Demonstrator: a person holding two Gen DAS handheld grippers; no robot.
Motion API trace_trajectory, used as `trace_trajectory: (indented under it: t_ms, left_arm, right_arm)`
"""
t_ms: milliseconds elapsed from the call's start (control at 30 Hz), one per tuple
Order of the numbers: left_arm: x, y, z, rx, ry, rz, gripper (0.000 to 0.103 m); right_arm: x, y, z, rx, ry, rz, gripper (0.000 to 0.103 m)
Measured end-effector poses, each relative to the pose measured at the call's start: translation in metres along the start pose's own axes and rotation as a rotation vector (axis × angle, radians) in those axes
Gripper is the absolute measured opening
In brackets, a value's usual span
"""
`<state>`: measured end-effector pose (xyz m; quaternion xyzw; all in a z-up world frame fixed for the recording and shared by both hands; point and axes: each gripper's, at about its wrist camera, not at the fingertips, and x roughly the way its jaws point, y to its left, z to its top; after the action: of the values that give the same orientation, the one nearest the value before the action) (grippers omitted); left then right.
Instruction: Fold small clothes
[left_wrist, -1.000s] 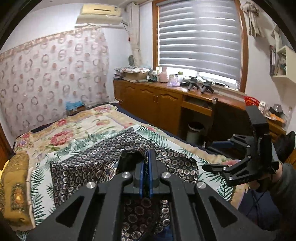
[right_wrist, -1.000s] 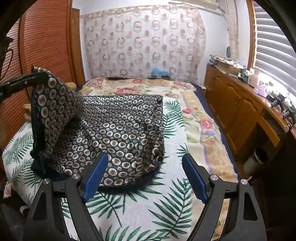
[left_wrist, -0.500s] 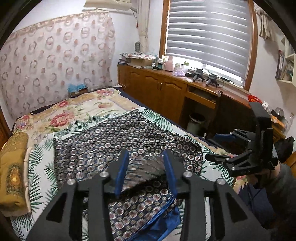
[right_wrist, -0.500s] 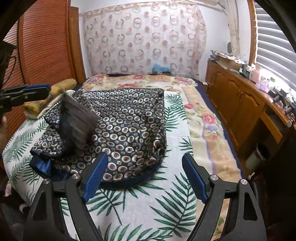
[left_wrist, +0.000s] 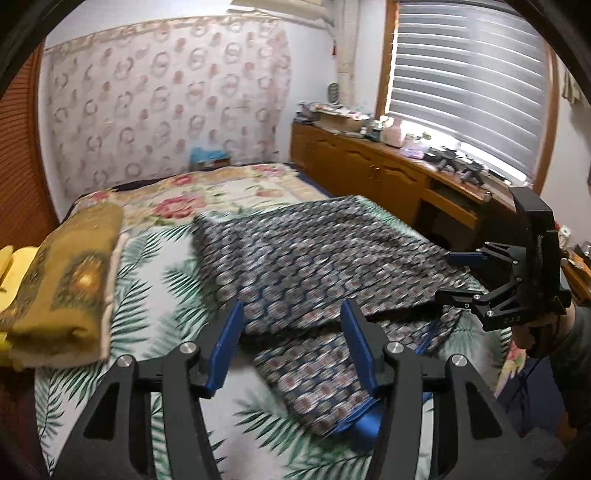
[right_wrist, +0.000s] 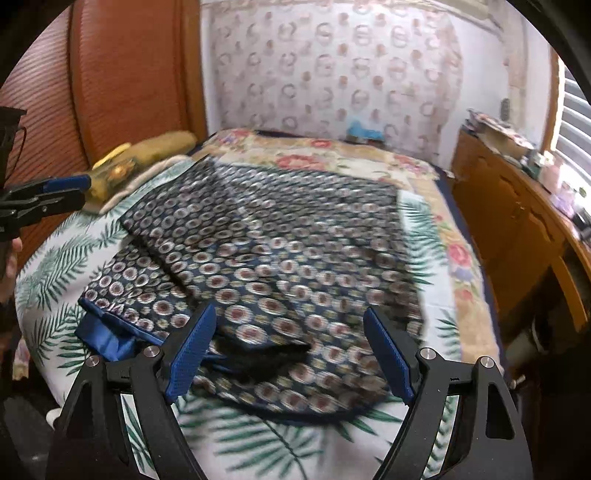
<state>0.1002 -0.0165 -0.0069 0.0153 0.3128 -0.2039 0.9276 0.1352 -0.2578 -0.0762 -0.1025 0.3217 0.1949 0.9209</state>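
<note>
At the left edge of the bed (left_wrist: 155, 258) a folded yellow-brown blanket (left_wrist: 70, 273) lies, well clear of the work. Next comes the left hand-held gripper (left_wrist: 290, 347): its jaws have just been opening and now stand spread with nothing between them, the patterned garment (left_wrist: 314, 266) lying on the palm-leaf sheet just ahead and below. The garment, a dark piece printed with small rings and lined in blue (right_wrist: 110, 339), sits near the bed's near edge with one flap already laid over; its long axis seems to run from the near edge toward the far wall, though blur makes the outline soft. The right hand-held gripper (right_wrist: 291, 350) hangs spread and empty directly over the garment's near hem, so it looks the nearer of the two to any next pinch. A dark fold (right_wrist: 266, 350) lies between its fingertips. To the right a wooden cabinet (right_wrist: 517, 229) runs beside the bed, apart from it; nothing stands in the way.
</note>
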Motion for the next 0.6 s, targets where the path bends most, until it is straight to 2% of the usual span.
trace_trajectory:
  t_ms: [167, 333, 433, 467, 533, 567, 600]
  left_arm:
    - [0.0, 0.017, -0.013, -0.032, 0.011, 0.031, 0.054]
    - [0.002, 0.025, -0.018, -0.057, 0.013, 0.032, 0.054]
    - [0.0, 0.027, -0.022, -0.062, 0.009, 0.031, 0.054]
    - [0.0, 0.028, -0.022, -0.063, 0.008, 0.031, 0.054]
    - [0.0, 0.027, -0.022, -0.062, 0.006, 0.033, 0.054]
    - [0.0, 0.027, -0.022, -0.062, 0.006, 0.033, 0.054]
    - [0.0, 0.028, -0.022, -0.063, 0.004, 0.032, 0.054]
  right_arm:
    - [0.039, 0.024, 0.004, -0.094, 0.088, -0.002, 0.084]
    - [0.063, 0.023, 0.005, -0.105, 0.141, -0.018, 0.082]
    - [0.069, 0.018, 0.007, -0.087, 0.15, 0.014, 0.06]
    - [0.071, 0.018, 0.007, -0.085, 0.153, 0.037, 0.043]
    - [0.071, 0.021, 0.007, -0.099, 0.156, 0.05, 0.026]
    - [0.07, 0.023, 0.006, -0.119, 0.153, 0.038, 0.013]
    - [0.067, 0.026, 0.006, -0.132, 0.145, 0.031, 0.01]
